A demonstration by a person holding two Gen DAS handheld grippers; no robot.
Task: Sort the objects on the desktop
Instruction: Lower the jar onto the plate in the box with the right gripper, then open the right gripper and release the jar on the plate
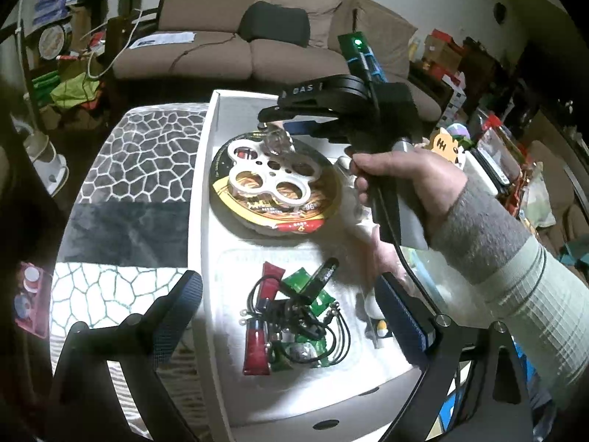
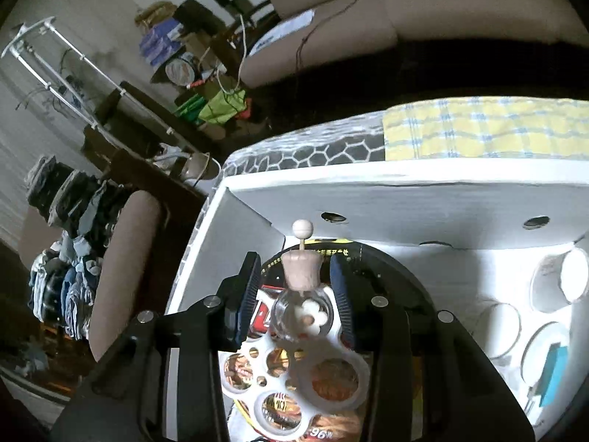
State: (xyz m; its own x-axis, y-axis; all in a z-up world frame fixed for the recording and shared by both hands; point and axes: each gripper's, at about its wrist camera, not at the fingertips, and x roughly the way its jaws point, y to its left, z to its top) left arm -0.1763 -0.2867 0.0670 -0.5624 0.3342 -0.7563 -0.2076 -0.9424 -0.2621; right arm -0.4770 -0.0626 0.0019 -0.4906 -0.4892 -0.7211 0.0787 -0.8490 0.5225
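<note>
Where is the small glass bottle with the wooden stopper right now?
The glass bottle sits between the right gripper fingers, over the white holed tray on the noodle bowl lid at the far end of the white box.

Table [image 1: 121,228] under honeycomb-pattern cloth [image 1: 147,147]; white box [image 1: 206,199] and yellow checked towel [image 2: 486,129] on top.

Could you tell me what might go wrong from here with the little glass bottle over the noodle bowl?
1. The glass bottle sits between the right gripper pads with gaps visible either side, so it may tip or roll on release.
2. It rests on the white holed tray, an uneven perch atop the noodle bowl.
3. Its wooden stopper could catch a pad on withdrawal.
</note>
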